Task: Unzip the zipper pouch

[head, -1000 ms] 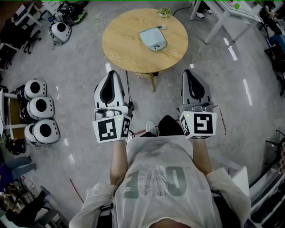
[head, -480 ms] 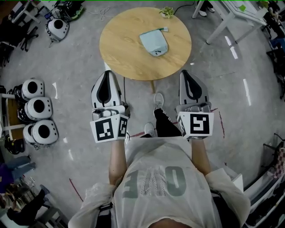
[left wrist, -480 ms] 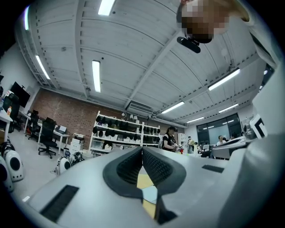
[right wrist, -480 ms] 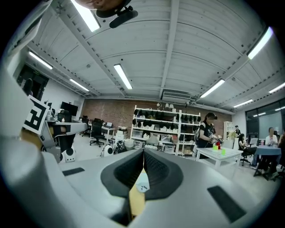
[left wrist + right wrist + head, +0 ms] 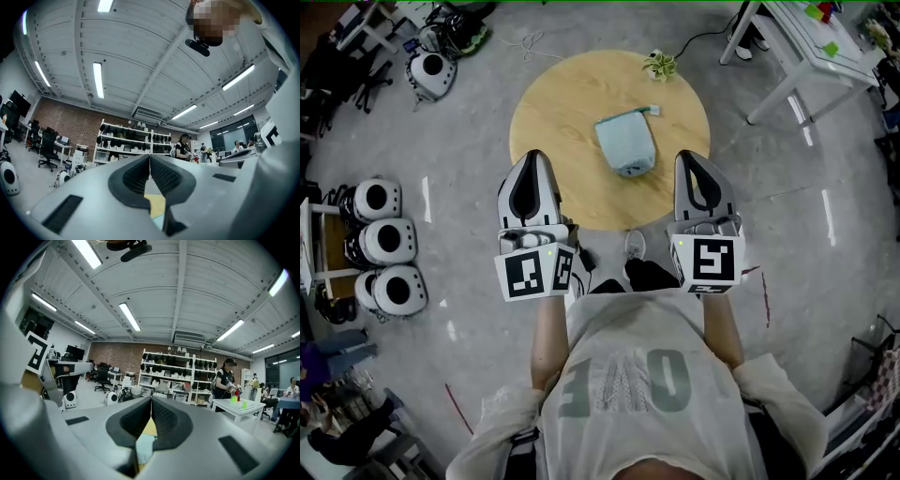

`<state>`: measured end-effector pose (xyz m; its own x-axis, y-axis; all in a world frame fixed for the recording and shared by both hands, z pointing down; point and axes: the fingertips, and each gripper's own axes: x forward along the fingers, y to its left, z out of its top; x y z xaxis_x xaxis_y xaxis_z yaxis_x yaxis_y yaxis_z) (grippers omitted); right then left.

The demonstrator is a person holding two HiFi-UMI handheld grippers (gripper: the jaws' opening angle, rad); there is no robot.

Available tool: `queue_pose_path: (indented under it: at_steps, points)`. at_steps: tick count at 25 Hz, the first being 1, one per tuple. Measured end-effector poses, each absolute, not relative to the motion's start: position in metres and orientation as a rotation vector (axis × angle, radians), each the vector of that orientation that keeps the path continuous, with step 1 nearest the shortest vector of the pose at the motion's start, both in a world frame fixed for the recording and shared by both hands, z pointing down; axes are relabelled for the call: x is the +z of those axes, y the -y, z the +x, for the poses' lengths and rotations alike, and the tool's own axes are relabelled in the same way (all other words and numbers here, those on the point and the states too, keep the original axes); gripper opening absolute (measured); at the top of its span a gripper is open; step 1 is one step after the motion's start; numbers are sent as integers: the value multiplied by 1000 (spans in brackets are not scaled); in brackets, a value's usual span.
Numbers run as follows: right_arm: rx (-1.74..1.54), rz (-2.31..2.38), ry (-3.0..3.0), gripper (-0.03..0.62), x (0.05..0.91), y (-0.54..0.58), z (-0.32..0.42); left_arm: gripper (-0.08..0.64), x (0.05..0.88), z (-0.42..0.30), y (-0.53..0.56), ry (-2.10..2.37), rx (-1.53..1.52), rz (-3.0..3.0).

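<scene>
Nearest the person, the left tongs (image 5: 533, 155) and right tongs (image 5: 687, 155) are held side by side over the near edge of the round wooden surface (image 5: 553, 112). Both are clenched, with nothing between the jaws. Beyond and between them, the light blue zipper pouch (image 5: 626, 143) lies on the surface, apart from both tongs. At the far rim sits a small green plant (image 5: 659, 64).

Grey polished floor (image 5: 459, 131), round wooden table (image 5: 558, 122) upper centre, white desk (image 5: 802, 52) upper right; brick wall (image 5: 117, 355), shelving (image 5: 173, 376), ceiling strip lights (image 5: 130, 317)
</scene>
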<state>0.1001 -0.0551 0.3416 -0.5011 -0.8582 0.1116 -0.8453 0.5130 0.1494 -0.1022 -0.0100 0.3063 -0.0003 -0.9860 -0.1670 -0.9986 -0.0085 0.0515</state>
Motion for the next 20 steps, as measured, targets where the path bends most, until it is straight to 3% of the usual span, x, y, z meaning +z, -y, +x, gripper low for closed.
queue_pose_path:
  at_steps: [20]
  points:
    - [-52,1480,2538,29,353,142,57,29,299,-123,119,-2093,129,-2198]
